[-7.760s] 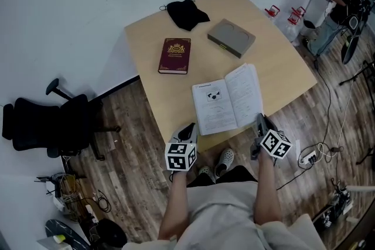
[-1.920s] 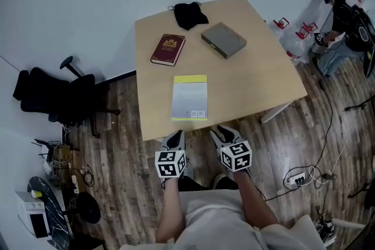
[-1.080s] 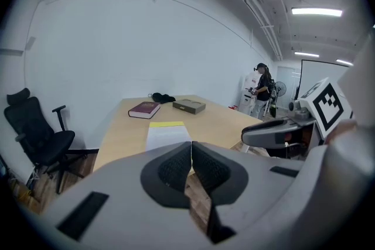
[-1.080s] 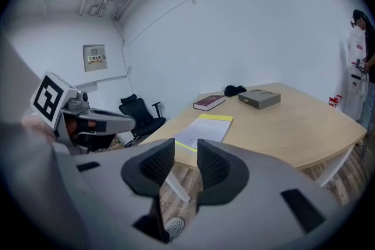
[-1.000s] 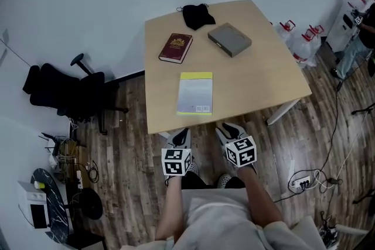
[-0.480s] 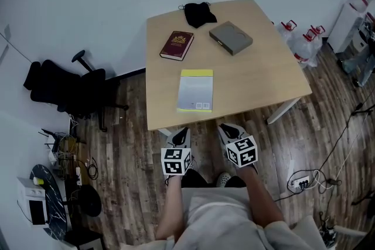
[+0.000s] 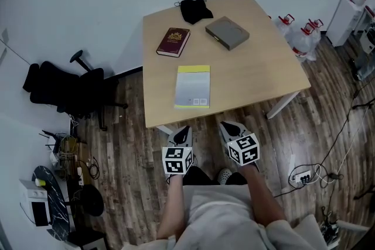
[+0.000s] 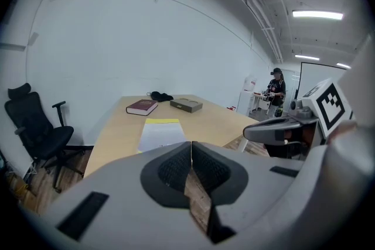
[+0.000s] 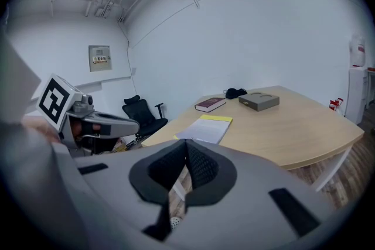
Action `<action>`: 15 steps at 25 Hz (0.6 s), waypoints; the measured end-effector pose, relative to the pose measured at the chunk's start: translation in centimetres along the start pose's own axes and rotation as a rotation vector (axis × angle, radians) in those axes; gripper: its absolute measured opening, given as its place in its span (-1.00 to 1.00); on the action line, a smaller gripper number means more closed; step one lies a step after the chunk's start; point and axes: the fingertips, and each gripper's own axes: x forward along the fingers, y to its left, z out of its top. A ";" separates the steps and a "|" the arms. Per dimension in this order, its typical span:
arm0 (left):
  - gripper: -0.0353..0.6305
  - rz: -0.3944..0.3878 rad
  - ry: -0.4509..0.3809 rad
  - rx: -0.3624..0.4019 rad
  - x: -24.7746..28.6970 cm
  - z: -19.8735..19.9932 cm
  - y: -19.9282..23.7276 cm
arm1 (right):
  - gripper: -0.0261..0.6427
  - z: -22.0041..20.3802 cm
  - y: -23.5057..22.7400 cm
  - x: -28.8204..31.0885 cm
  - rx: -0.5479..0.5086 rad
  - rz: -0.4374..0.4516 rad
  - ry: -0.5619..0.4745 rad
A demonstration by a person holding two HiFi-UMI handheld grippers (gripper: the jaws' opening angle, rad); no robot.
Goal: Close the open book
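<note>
Book [image 7: 193,86] lies shut, flat on the table [image 7: 258,73] near its front edge. Likely a thin, light, floppy paperback; pinch at the near edge. Red book [image 7: 173,42] and grey box [image 7: 227,33] well behind; bare top on the right. Left gripper [image 7: 183,130] and right gripper [image 7: 228,126] both pressed together, empty, off the front edge.

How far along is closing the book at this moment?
Done: the book lies closed and flat on the table. In hand: nothing; the left gripper and right gripper are shut, empty, short of the table's near edge. Remaining: nothing that shows.
</note>
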 end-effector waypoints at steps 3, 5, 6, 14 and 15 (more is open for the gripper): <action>-0.83 -0.006 0.002 0.003 0.0 0.0 -0.4 | -0.89 -0.1 -0.2 -0.3 0.011 -0.005 -0.002; -0.83 -0.011 0.005 0.005 0.0 -0.1 -0.6 | -0.89 -0.3 -0.2 -0.4 0.016 -0.008 -0.001; -0.83 -0.013 0.005 0.004 -0.1 -0.2 -0.7 | -0.89 -0.3 -0.2 -0.5 0.016 -0.008 0.000; -0.83 -0.007 0.009 -0.004 -0.3 -0.7 -0.2 | -0.89 -0.9 0.1 -0.3 0.019 -0.007 0.007; -0.83 -0.006 0.010 -0.004 -0.4 -0.8 -0.2 | -0.89 -1.0 0.1 -0.3 0.020 -0.006 0.008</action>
